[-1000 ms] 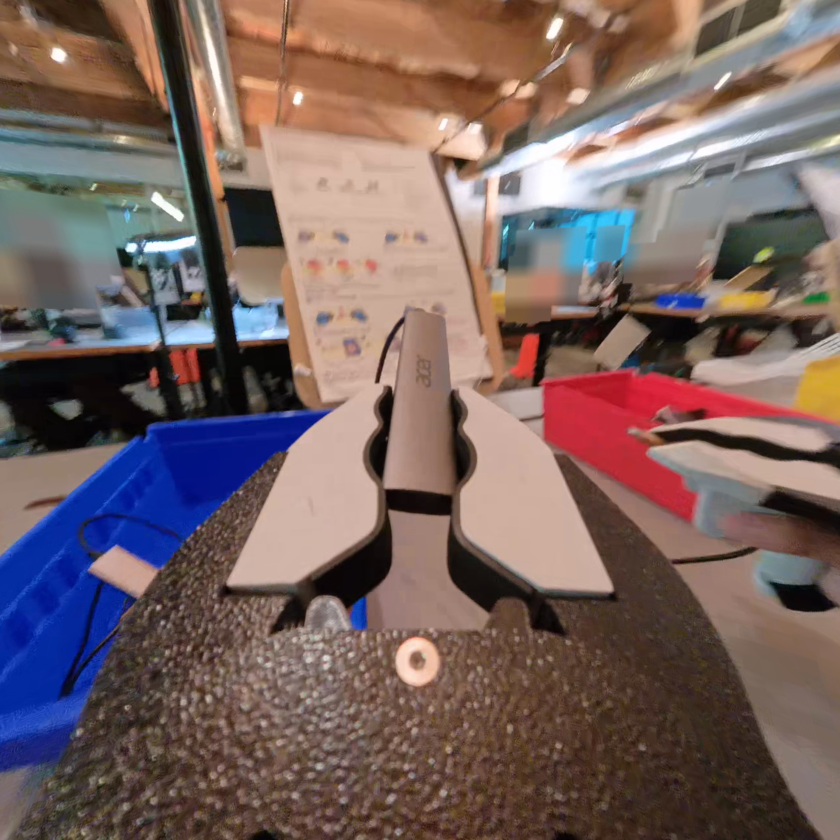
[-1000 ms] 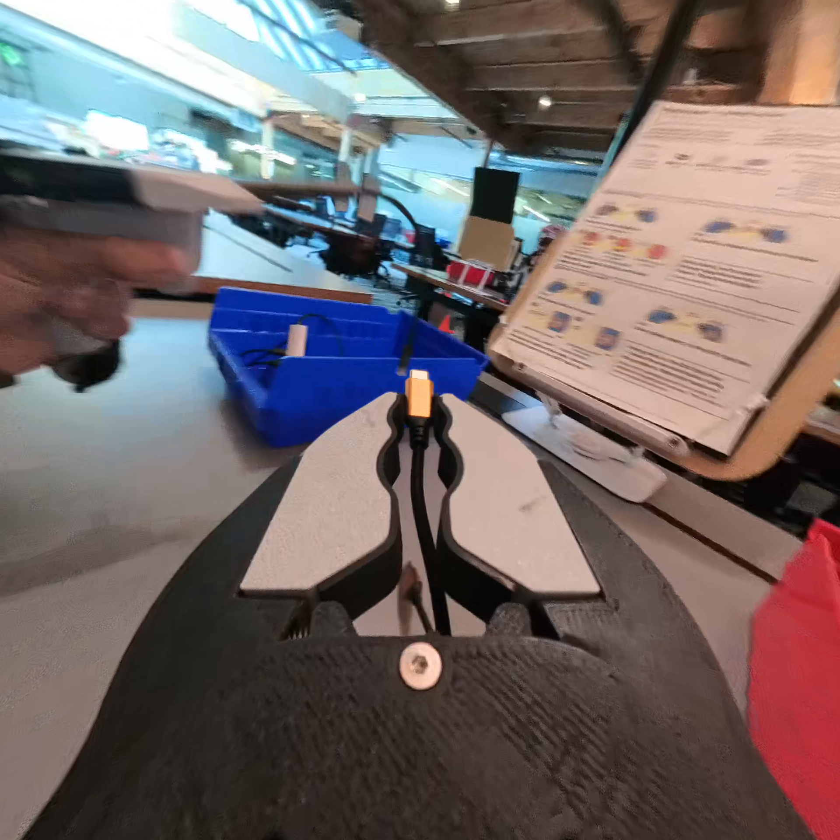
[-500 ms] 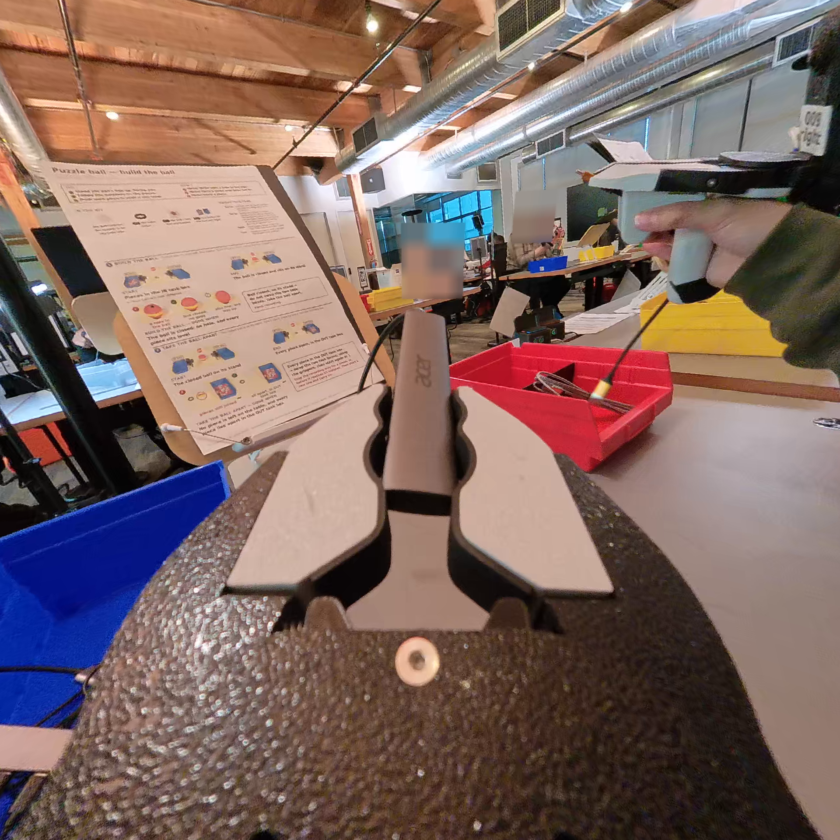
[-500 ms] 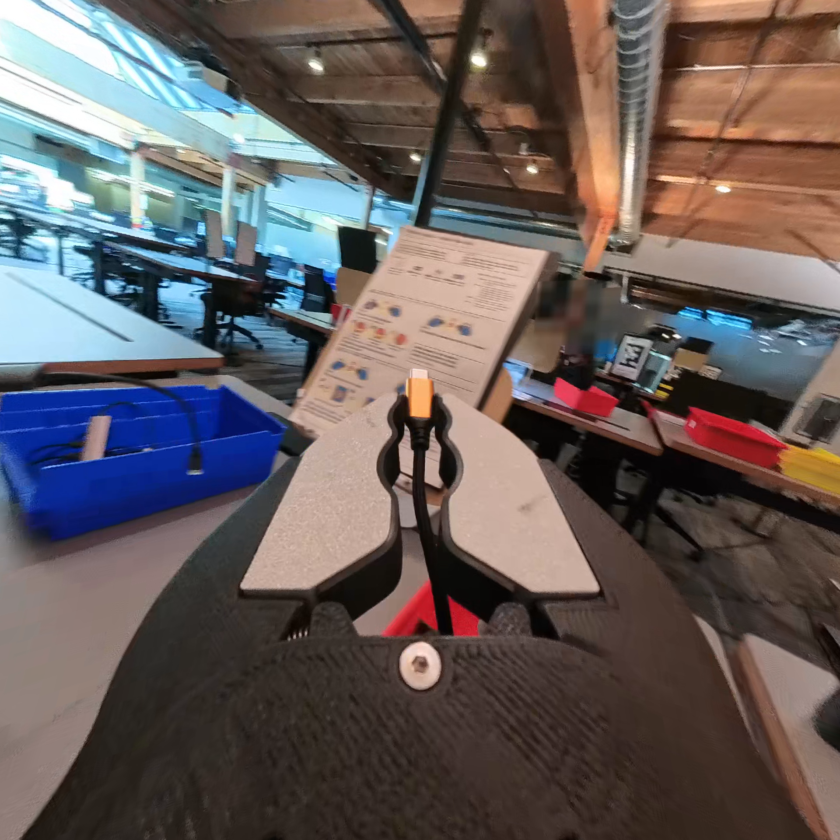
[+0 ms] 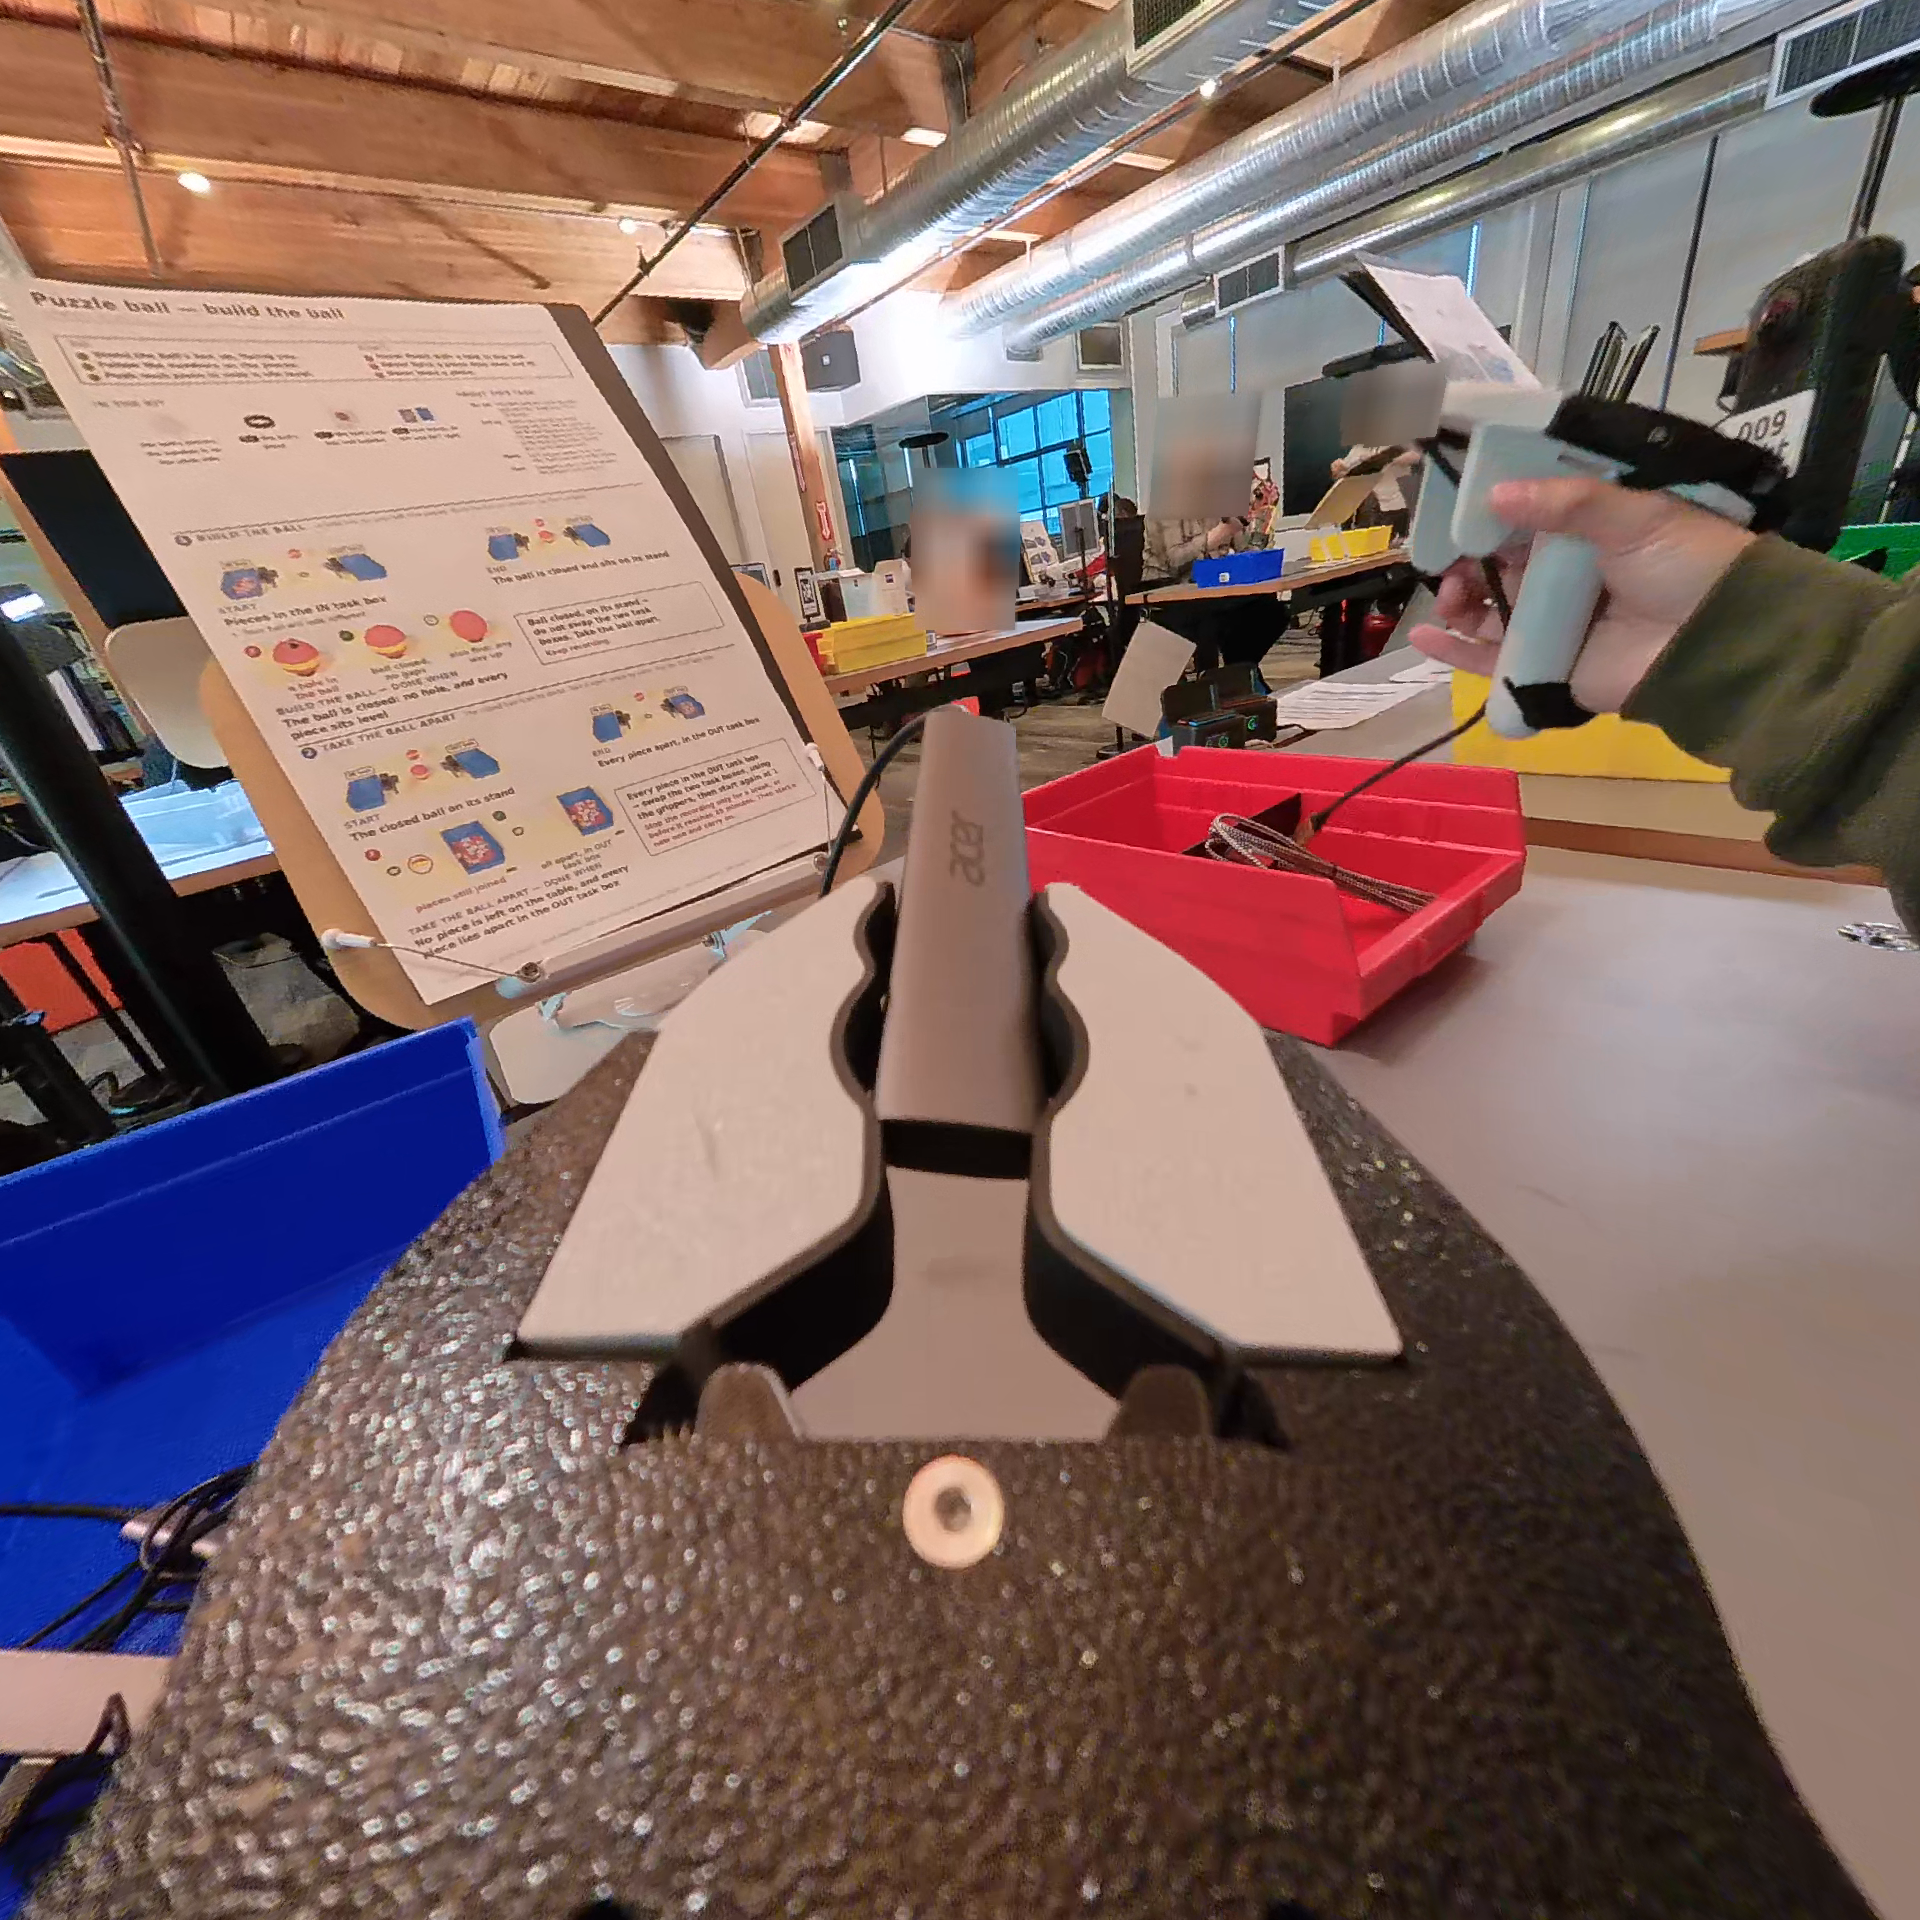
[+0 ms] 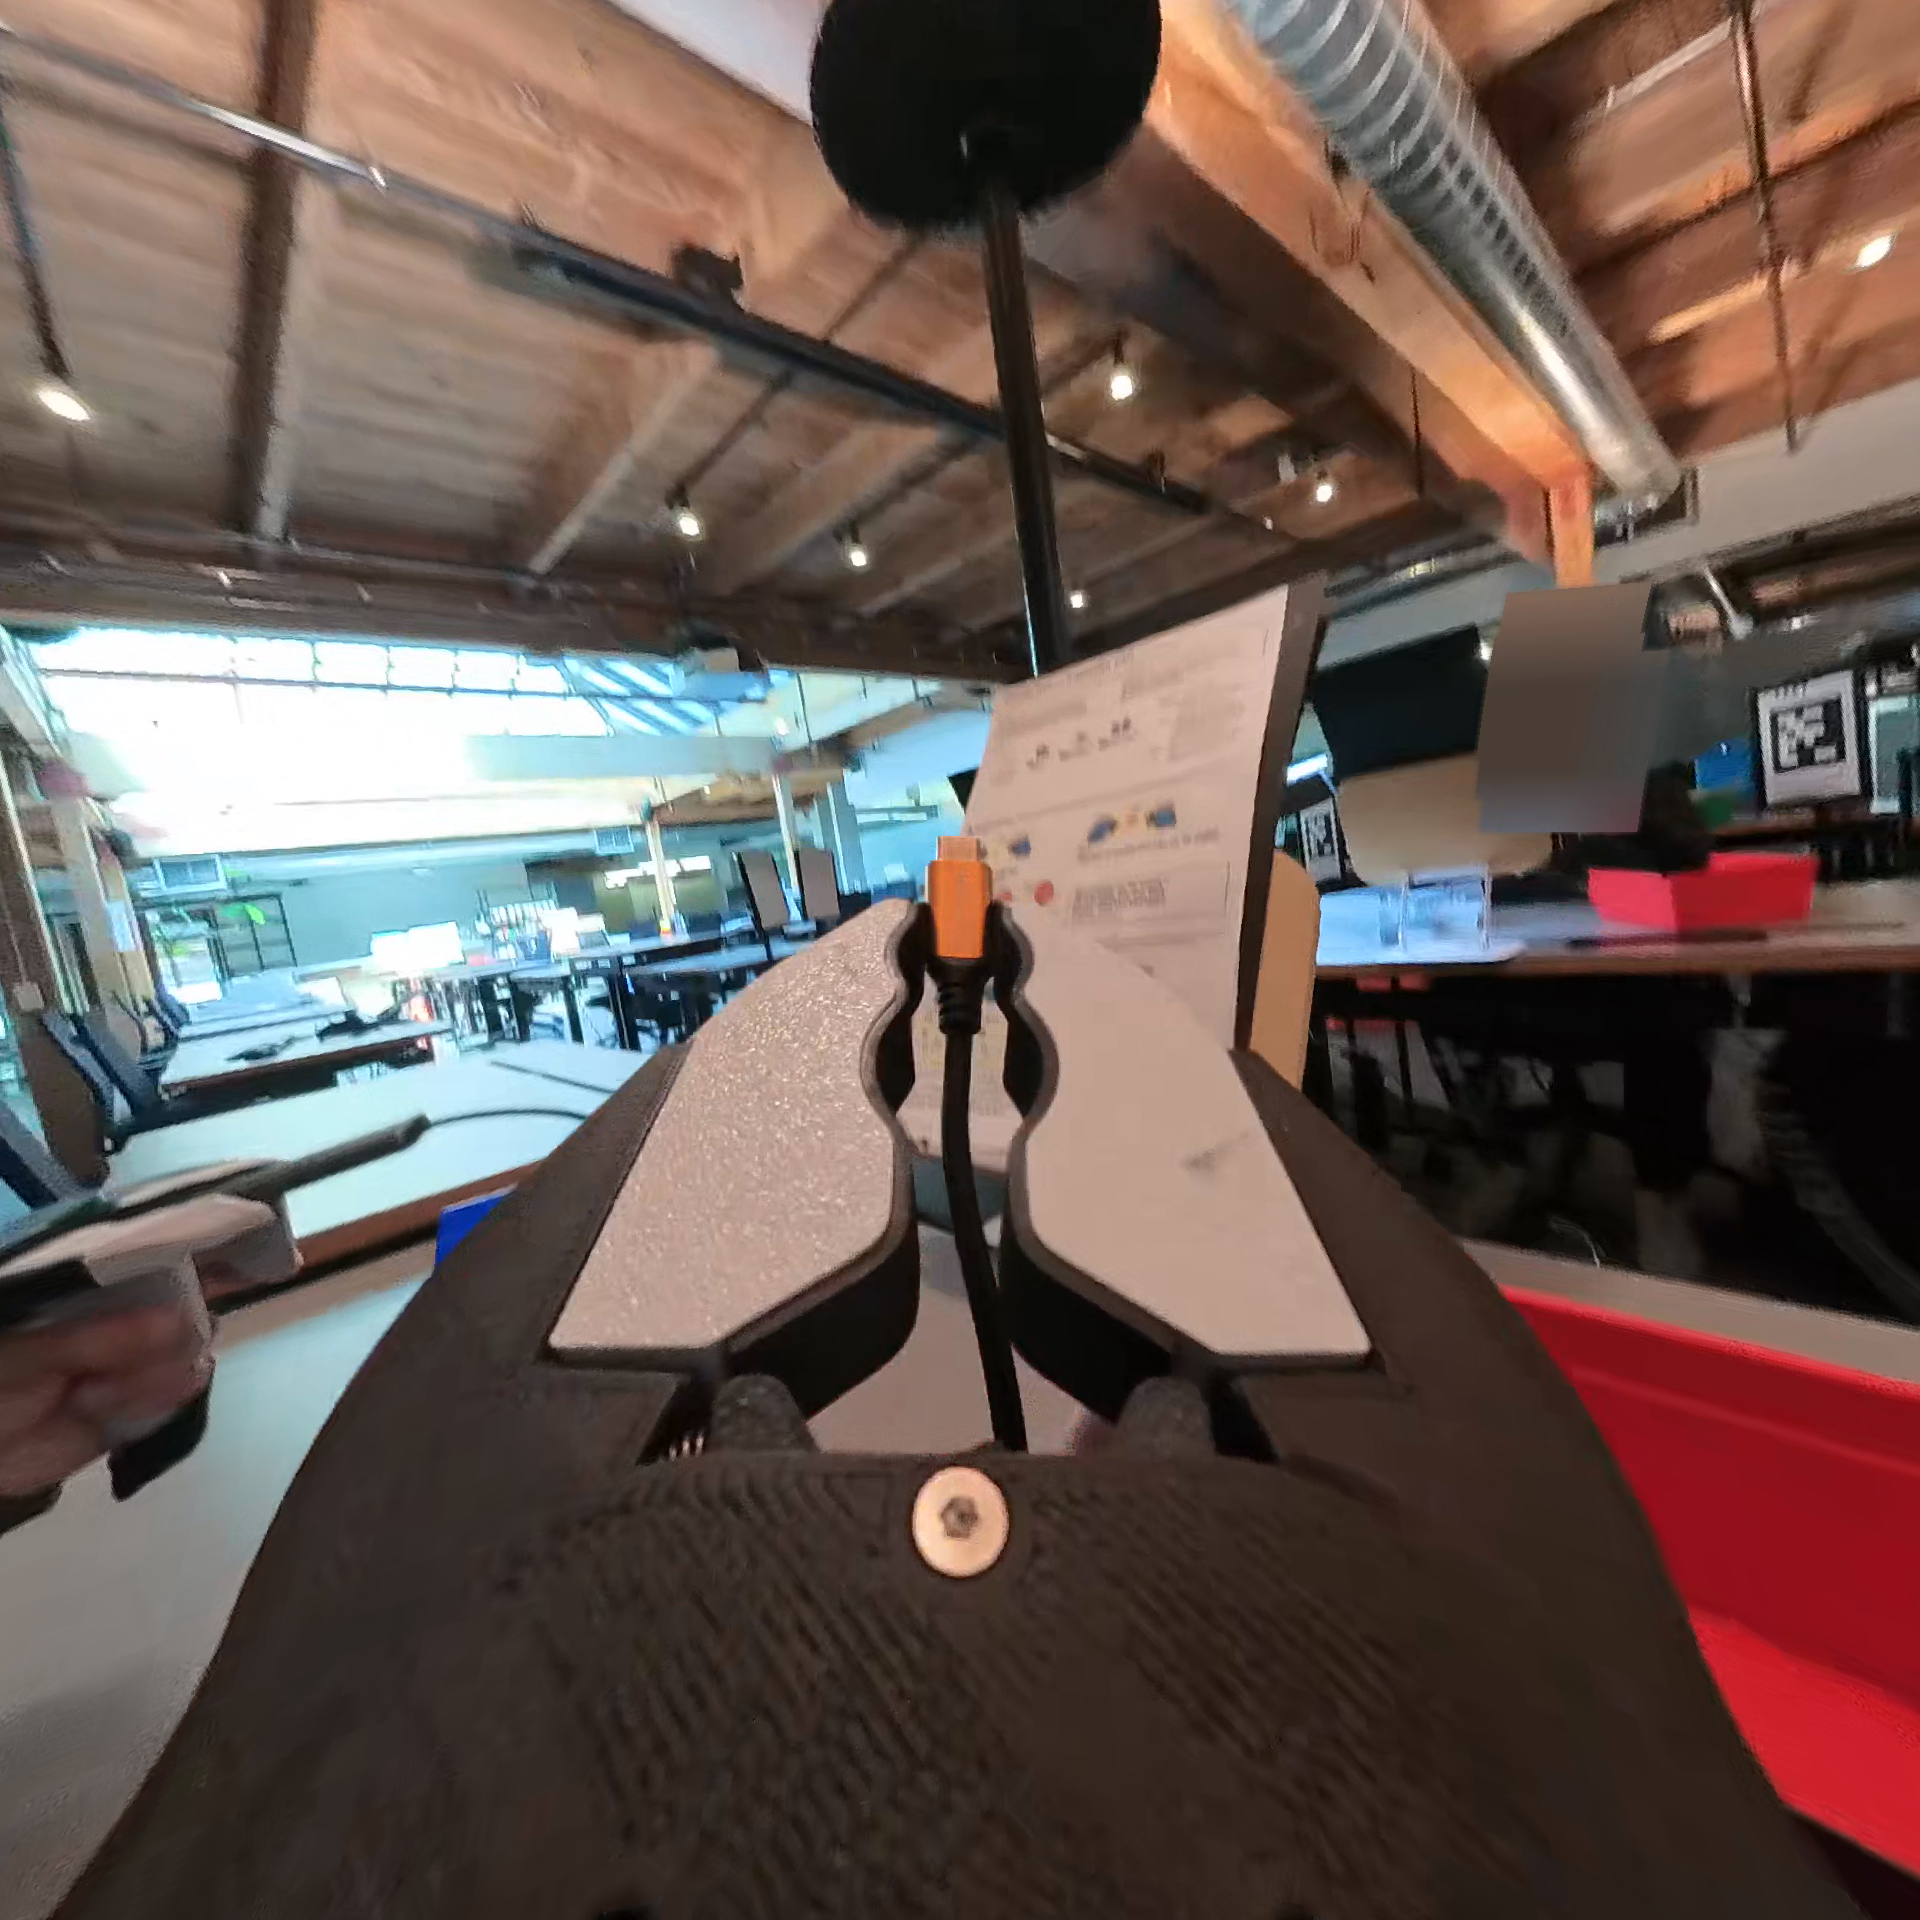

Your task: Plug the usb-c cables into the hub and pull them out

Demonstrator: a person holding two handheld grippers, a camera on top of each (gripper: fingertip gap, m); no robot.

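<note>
Table: grey top, spreading under and to the right of the left gripper; in the right wrist view it shows low to the left of the right gripper.
Blue bin: low on the left of the left gripper, just beside its body; black cables lie in its near corner.
Red bin: ahead and to the right of the left gripper's tips, on the table; a coil of braided cable lies inside. In the right wrist view a red wall shows low on the right, close beside the right gripper.
Sheet: printed page on a tilted board, ahead and to the left of the left gripper; in the right wrist view it stands just behind the plug, slightly right.
Left gripper: fingers pressed onto the hub, one on each side.
Hub: long grey bar, pinched between the left fingers, reaching forward past the tips; a thin black lead leaves its far end.
Right gripper: fingers closed on the plug's neck. In the left wrist view it is up and far to the right, in a hand, above the red bin, well apart from the hub.
Cable: black, running back between the right fingers; in the left wrist view it hangs from the right gripper toward the red bin.
Plug: orange shell with a metal tip, poking out beyond the right fingertips, pointing forward.
</note>
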